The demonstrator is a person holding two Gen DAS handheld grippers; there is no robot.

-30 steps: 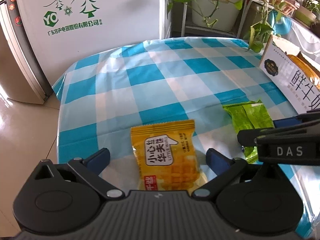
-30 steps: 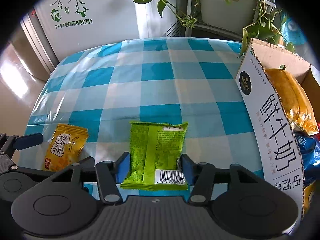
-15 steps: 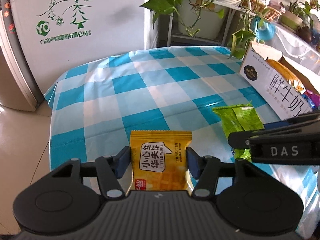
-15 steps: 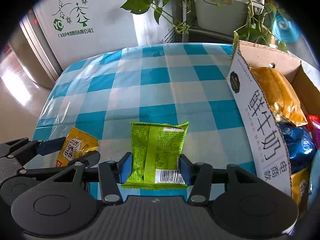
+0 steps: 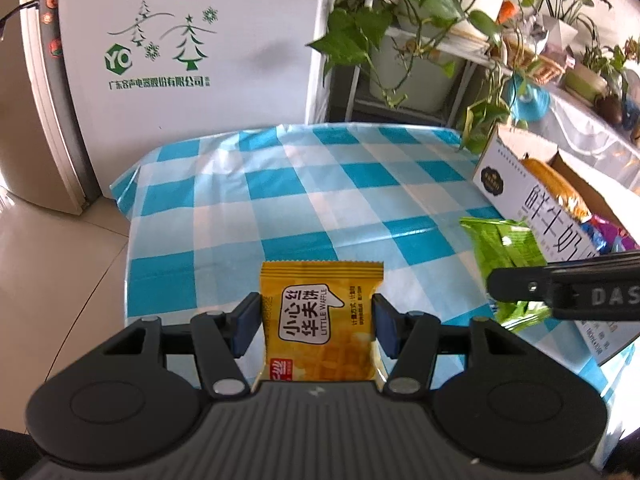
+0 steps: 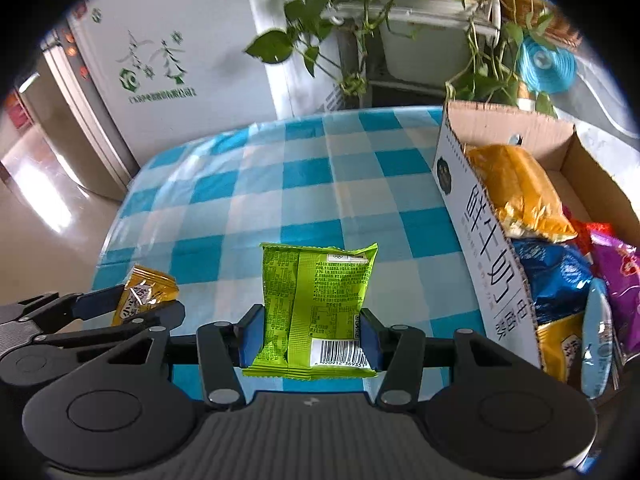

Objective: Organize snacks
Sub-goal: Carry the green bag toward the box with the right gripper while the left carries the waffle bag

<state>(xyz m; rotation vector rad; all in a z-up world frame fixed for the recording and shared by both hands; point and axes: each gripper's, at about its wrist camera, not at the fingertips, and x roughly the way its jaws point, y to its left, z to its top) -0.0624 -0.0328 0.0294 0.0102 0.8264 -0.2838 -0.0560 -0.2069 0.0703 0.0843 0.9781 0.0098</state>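
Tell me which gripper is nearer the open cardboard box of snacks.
Right. The right gripper, shut on the green snack packet, sits just beside the open cardboard box. The left gripper, holding the yellow waffle packet, is farther out, beyond the right one.

A worktop (image 5: 304, 200) draped in a glossy blue-and-white checked plastic cloth fills the middle of both views. Behind it stands a white appliance panel (image 5: 192, 40) printed with green fir trees, snowflakes and Chinese lettering. Trailing green pothos plants (image 5: 380, 12) hang from a white metal shelf rack (image 6: 404, 16). A round blue object (image 6: 544, 64) sits further right, its nature unclear. Pale glossy floor tiles (image 5: 48, 280) lie on the left.
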